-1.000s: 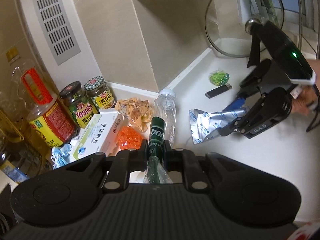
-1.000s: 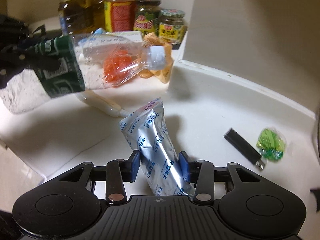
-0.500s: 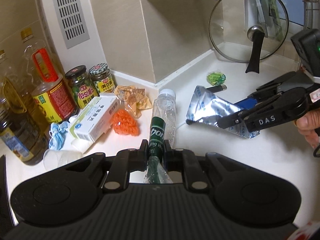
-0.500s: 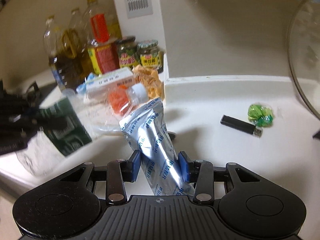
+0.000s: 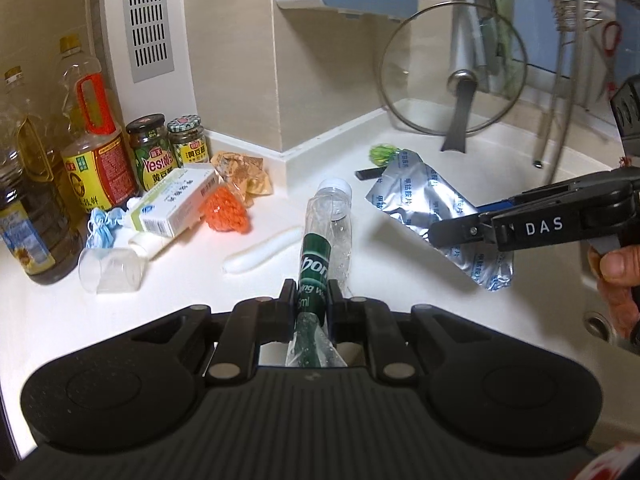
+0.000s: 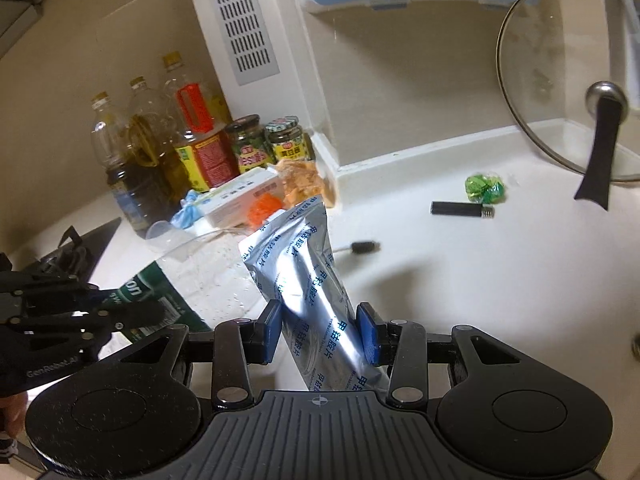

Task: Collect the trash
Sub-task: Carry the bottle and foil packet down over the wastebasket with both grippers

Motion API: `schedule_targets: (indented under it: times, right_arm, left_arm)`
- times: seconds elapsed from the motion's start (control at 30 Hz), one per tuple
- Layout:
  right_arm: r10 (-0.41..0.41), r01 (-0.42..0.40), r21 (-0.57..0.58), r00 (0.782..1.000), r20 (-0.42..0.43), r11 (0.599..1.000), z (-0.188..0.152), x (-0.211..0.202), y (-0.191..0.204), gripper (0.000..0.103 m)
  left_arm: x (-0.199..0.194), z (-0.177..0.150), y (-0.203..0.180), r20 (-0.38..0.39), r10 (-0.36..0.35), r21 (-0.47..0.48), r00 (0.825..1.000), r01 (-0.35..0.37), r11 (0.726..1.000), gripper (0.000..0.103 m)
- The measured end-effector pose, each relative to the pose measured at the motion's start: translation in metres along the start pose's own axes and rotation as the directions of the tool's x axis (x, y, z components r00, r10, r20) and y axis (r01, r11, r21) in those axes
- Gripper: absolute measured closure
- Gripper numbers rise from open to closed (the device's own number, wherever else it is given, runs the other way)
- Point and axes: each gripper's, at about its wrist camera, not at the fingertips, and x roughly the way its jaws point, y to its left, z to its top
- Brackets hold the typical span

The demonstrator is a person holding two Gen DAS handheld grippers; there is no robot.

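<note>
The left tool is clamped tight on a crushed plastic bottle, cap pointing away, held clear above the tabletop. The right tool grips a silver foil pouch by its lower end, also lifted. With both loads secure, the step in hand looks like carrying them to a bin, which is not in view. Keep both grips firm and level; the pouch is slippery and hangs long. Beyond the bottle, more litter waits: an orange net, a crumpled wrapper and, farther off, a green sweet wrapper.
</note>
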Motion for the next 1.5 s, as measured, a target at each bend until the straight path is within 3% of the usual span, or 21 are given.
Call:
schedule_targets:
  times: [0.3, 0.63, 0.87, 1.07, 1.5]
  right_arm:
    - [-0.018, 0.018, 0.071, 1.000, -0.002, 0.997, -0.057, -0.046, 0.066, 0.062]
    - [-0.056, 0.067, 0.103, 0.993, -0.105, 0.992, -0.128, -0.054, 0.100, 0.062]
    - [-0.089, 0.104, 0.058, 0.972, -0.215, 0.993, -0.177, -0.024, 0.088, 0.062]
    - [-0.118, 0.124, 0.005, 0.952, -0.282, 0.992, -0.209, 0.007, 0.080, 0.062]
    - [-0.170, 0.175, -0.018, 0.921, -0.351, 0.984, -0.236, 0.065, 0.063, 0.062]
  left_arm:
    - [-0.067, -0.055, 0.004, -0.013, -0.051, -0.002, 0.999, 0.051, 0.999, 0.090]
    - [-0.093, -0.130, -0.004, -0.150, -0.079, -0.071, 0.986, 0.069, 0.995, 0.090]
    - [-0.063, -0.173, -0.017, -0.282, -0.079, -0.118, 0.956, 0.047, 0.992, 0.090]
    - [-0.018, -0.202, -0.018, -0.397, -0.057, -0.153, 0.916, -0.005, 0.988, 0.090]
    - [0.056, -0.226, -0.014, -0.516, -0.064, -0.196, 0.854, -0.044, 0.980, 0.090]
